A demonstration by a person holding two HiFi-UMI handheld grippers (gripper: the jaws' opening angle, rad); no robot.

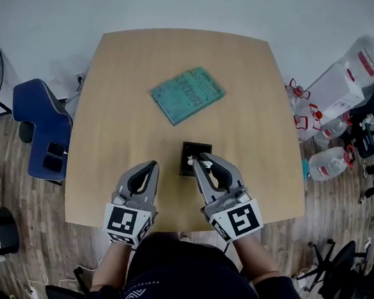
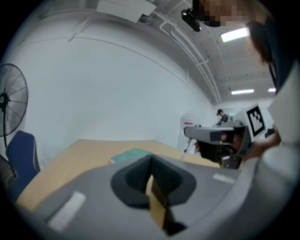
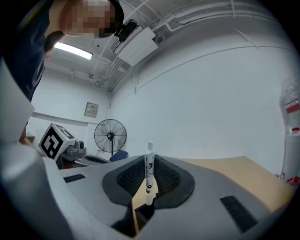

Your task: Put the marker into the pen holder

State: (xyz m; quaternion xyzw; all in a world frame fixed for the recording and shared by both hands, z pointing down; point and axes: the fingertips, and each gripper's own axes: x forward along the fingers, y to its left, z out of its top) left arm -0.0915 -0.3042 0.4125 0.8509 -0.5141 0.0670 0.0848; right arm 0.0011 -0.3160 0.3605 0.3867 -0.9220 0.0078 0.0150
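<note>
A white marker (image 1: 189, 159) (image 3: 149, 172) stands upright between the jaws of my right gripper (image 1: 198, 158) (image 3: 149, 161), which is shut on it. Its lower end hangs just over the open top of the square black pen holder (image 1: 197, 149) (image 3: 142, 214) on the wooden table (image 1: 124, 134). My left gripper (image 1: 152, 167) (image 2: 151, 165) rests to the left of the holder near the table's front edge, jaws shut with nothing in them. The left gripper view shows the right gripper (image 2: 216, 139) off to its right.
A green book (image 1: 187, 94) (image 2: 134, 154) lies farther back on the table. A blue chair (image 1: 43, 128) stands at the table's left, large water bottles (image 1: 331, 165) on the floor at the right. A standing fan (image 3: 110, 136) is by the far wall.
</note>
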